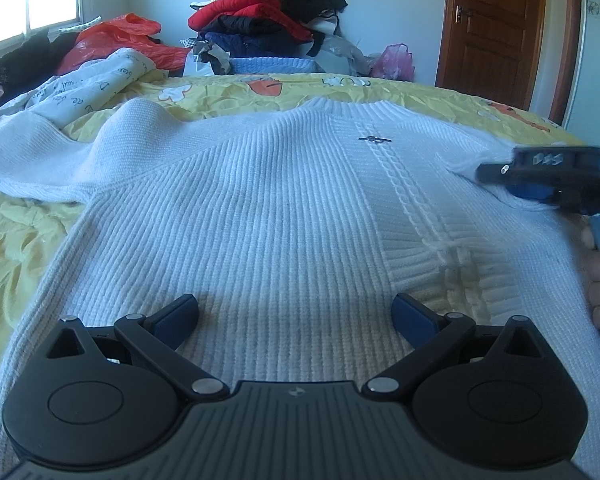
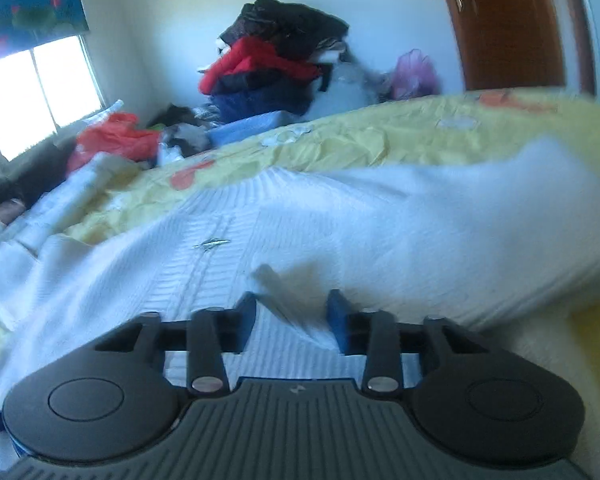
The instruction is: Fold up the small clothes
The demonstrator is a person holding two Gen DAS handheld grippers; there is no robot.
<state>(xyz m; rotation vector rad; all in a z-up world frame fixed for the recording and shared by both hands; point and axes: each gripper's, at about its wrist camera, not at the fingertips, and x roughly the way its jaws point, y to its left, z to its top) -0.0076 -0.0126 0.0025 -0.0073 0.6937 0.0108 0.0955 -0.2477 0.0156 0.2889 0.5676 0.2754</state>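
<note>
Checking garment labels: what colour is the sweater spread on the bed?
White, ribbed knit sweater; clearest in the left wrist view.

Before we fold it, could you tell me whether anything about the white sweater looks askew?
Yes: the white sweater lies flat on the yellow bedspread, but its sleeve on the window side bunches up in a hump instead of lying straight.

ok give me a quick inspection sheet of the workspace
surface: bed with yellow sheet, wrinkled
job's things: white sweater spread flat, one sleeve folded over the body
clutter: clothes pile, red bag, pink bag
grippers: left gripper open over the hem; right gripper open, nothing held
cables: nothing seen
surroundings: window, brown door
</note>
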